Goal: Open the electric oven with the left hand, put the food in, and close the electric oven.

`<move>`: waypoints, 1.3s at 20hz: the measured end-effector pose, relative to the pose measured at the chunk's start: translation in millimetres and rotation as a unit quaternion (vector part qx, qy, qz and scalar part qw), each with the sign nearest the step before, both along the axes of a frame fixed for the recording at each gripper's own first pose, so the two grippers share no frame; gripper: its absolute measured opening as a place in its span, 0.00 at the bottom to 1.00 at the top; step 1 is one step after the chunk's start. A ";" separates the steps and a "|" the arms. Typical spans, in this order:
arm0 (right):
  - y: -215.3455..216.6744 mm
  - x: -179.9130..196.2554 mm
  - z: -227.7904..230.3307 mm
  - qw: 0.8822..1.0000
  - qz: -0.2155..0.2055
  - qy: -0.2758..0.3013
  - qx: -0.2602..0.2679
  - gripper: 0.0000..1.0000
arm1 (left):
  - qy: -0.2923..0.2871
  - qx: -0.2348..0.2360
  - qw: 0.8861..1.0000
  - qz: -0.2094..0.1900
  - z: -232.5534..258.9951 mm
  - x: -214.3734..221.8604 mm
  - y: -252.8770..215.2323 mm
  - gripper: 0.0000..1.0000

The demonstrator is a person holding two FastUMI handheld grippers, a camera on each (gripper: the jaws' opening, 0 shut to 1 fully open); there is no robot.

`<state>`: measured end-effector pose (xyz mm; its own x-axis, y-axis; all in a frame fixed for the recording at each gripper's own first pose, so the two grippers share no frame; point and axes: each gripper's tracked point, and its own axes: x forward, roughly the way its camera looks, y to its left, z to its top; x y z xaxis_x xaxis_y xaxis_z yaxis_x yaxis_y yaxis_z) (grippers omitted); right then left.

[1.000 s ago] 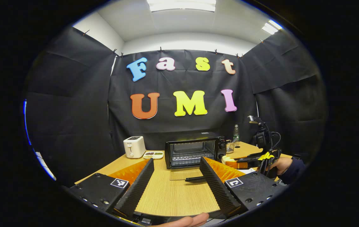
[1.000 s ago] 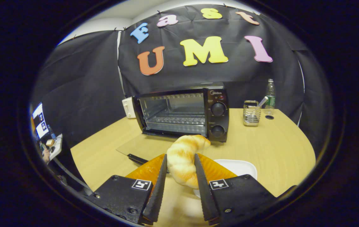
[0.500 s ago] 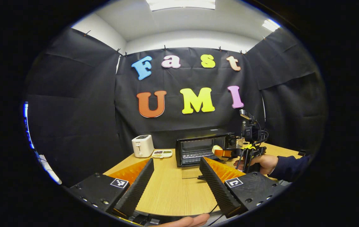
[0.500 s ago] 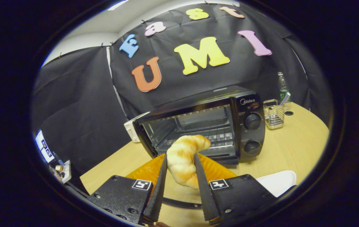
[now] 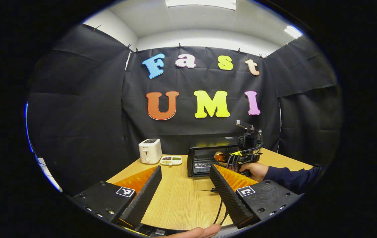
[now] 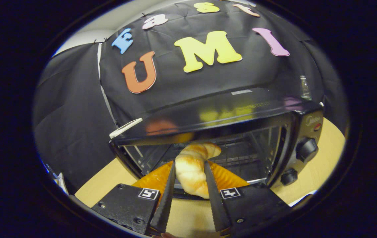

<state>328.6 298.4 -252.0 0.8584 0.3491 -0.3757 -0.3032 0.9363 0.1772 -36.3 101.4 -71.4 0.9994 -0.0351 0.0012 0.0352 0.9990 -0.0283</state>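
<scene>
Clamping croissant (image 6: pixel 191 165), right gripper (image 6: pixel 190 195)

Black cloth walls (image 5: pixel 75 109), white ceiling w/ light panels (image 5: pixel 201 3), wood table (image 5: pixel 181 201)

Left gripper view: your camera sits low over the bench (image 5: pixel 181 201), back from the oven (image 5: pixel 205 160), facing the booth's rear wall; its own fingers (image 5: pixel 145 195) frame the lower edge, spread wide apart.
Distance, left: the oven is well beyond the fingertips, small, with a toaster (image 5: pixel 150 150) left of it.
Right gripper view: your camera is just in front of the oven's (image 6: pixel 214 132) open mouth, tilted slightly up, looking along its fingers (image 6: pixel 165 198) into the cavity.
Distance, right: the oven spans most of the width, just past the fingertips.
Shared: both see the oven, the bench (image 6: pixel 307 178) and the rear wall; the left view also takes in the right gripper (image 5: pixel 223 157) at the oven's front.
</scene>
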 end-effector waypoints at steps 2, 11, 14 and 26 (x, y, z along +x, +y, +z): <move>1.5 18.2 -3.0 1.000 -0.013 -0.005 -0.018 0.52 | -0.003 -0.001 1.000 0.000 3.1 1.2 -0.6 0.96; -14.5 15.4 -20.0 0.998 -0.040 -0.008 -0.055 0.89 | -0.004 -0.001 1.000 -0.014 2.9 -4.6 -10.6 0.96; -27.3 -19.5 -5.2 0.998 -0.034 -0.013 -0.045 0.91 | 0.004 -0.004 1.000 -0.019 0.6 -5.9 -19.3 0.96; -95.5 -172.6 127.0 0.994 -0.018 -0.104 -0.026 0.93 | 0.014 -0.019 0.999 -0.024 10.8 -8.0 -53.4 0.95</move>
